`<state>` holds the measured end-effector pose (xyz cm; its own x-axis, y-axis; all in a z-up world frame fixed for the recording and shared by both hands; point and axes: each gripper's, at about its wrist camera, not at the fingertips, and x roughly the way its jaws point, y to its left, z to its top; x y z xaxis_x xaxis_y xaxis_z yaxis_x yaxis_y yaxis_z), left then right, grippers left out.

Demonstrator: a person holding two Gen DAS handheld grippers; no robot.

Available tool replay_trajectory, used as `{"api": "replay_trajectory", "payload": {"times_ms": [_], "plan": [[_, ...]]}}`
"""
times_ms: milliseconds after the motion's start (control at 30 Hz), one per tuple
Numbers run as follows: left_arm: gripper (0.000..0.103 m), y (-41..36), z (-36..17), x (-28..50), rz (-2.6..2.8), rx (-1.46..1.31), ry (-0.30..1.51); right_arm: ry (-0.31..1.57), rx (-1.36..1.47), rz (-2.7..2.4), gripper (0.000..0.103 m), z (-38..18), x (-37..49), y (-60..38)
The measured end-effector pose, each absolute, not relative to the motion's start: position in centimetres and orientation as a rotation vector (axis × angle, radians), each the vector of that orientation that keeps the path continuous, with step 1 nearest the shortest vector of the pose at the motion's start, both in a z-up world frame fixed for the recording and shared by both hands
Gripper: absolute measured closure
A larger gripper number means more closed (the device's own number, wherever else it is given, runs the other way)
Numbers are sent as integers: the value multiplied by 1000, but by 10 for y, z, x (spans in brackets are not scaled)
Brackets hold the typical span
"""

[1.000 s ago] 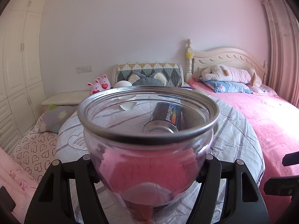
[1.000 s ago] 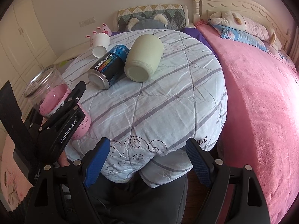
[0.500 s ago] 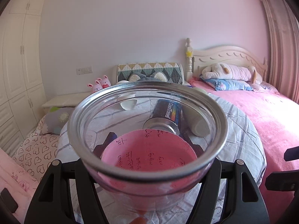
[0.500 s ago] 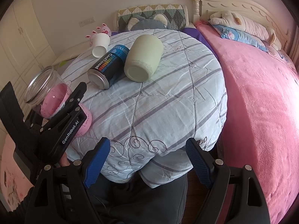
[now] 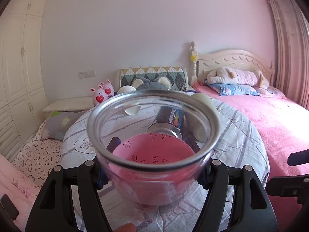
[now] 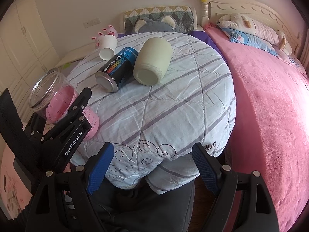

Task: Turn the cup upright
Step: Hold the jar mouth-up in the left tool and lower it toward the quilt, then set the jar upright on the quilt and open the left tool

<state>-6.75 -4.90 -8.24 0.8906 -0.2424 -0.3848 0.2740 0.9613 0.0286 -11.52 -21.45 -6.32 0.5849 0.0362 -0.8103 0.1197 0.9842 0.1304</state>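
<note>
My left gripper (image 5: pixel 152 176) is shut on a clear glass jar (image 5: pixel 154 145) with a metal rim and a pink paper liner. The jar leans, mouth up and toward the camera, at the table's left edge; it also shows in the right wrist view (image 6: pixel 58 96), held by the left gripper (image 6: pixel 77 106). My right gripper (image 6: pixel 152 170) is open and empty, hovering before the table's near edge. A pale green cup (image 6: pixel 152 63) lies on its side on the round quilt-covered table (image 6: pixel 173 116). A white paper cup (image 6: pixel 108 46) lies tipped at the far left.
A black and blue can (image 6: pixel 115 71) lies on its side beside the green cup. A bed with a pink cover (image 6: pixel 270 96) runs along the right. Cushions and plush toys (image 6: pixel 106 32) sit behind the table. A wardrobe (image 5: pixel 17 67) stands at left.
The left gripper has tilted the jar: its mouth now faces more toward the camera, showing the pink liner inside. The right gripper has not moved.
</note>
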Motion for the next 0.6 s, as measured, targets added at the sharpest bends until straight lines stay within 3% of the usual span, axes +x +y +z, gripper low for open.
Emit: {"api": "replay_trajectory", "payload": {"times_ms": [267, 400, 600], "plan": [[18, -46, -74, -75, -273, 83, 369, 932, 181, -46, 19, -60, -117, -213], [7, -43, -66, -79, -282, 75, 353, 923, 183, -43, 19, -59, -118, -213], [0, -35, -41, -89, -295, 38, 325, 888, 189, -37, 19, -52, -122, -211]]}}
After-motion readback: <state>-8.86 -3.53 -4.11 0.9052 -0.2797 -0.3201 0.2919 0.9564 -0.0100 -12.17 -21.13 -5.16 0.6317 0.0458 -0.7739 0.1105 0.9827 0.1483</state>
